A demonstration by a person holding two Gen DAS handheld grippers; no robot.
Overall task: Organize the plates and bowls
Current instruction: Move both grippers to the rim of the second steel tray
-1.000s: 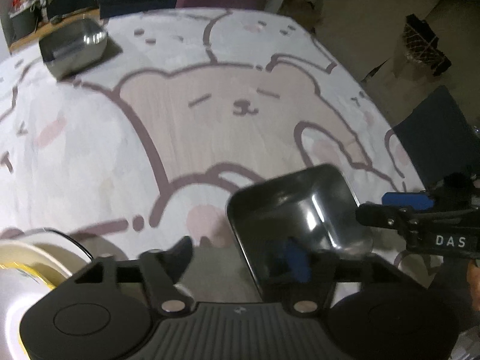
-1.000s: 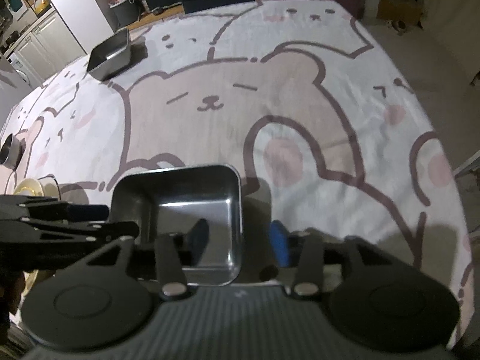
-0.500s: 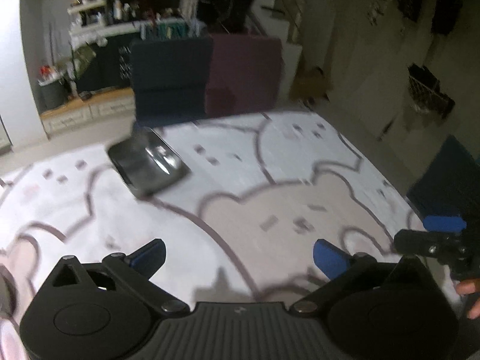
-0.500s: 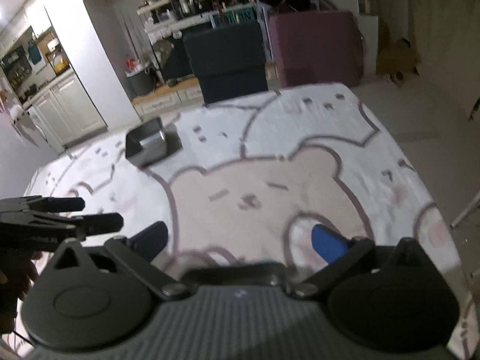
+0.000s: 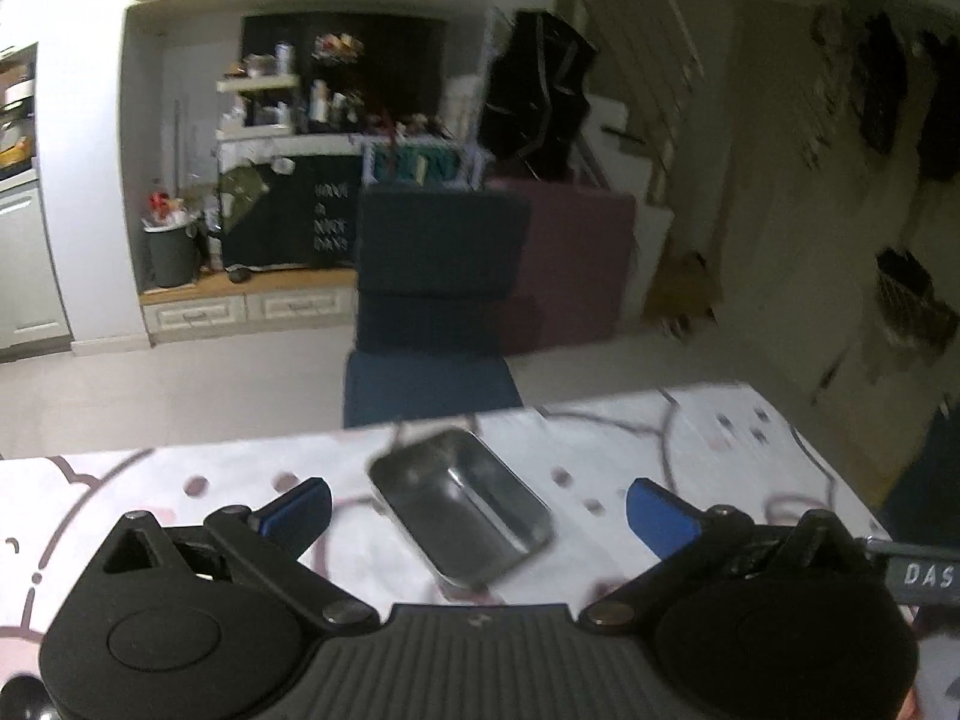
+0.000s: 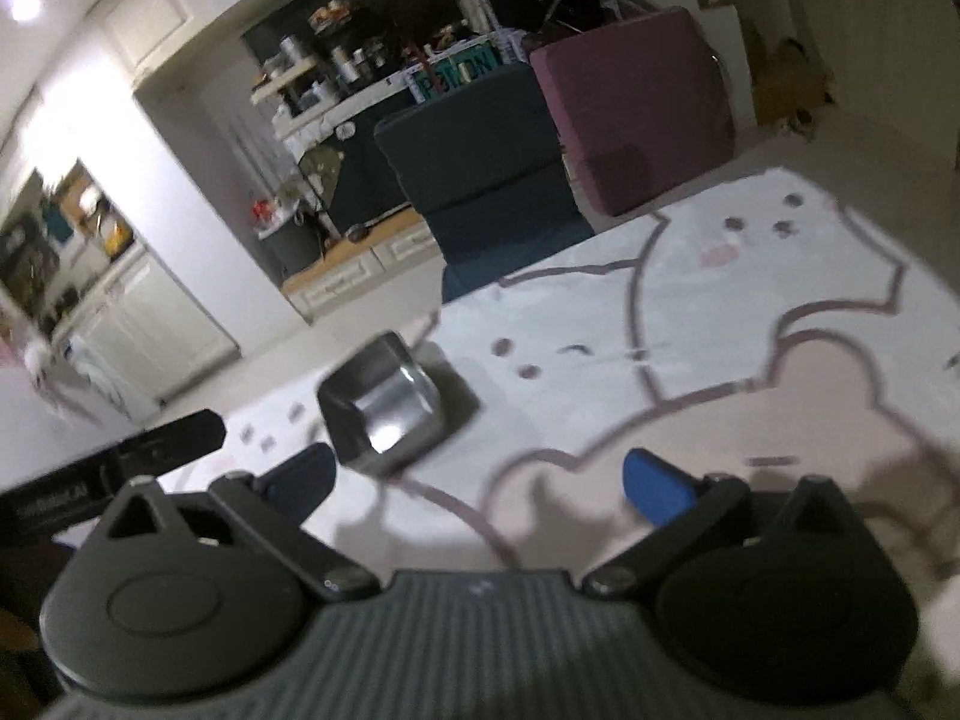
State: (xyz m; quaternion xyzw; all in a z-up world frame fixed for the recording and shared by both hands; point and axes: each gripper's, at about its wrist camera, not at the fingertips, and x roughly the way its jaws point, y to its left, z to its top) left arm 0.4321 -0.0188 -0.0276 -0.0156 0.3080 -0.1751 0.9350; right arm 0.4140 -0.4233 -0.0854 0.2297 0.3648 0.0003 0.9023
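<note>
Glossy metal tray (image 5: 462,504) on matt printed cloth (image 5: 720,438); gripper fingers (image 5: 660,516) of matt blue and black plastic.

Both wrist views were smeared by motion as I watched. The steel tray (image 5: 462,504) on the bear-print tablecloth (image 5: 708,438) blurred at its rim, and I could not tell what it held. The other gripper's arm (image 6: 114,468) ran off the frame's left edge, its lettering unreadable. Shelf clutter (image 5: 300,96) behind was too small to identify.
</note>
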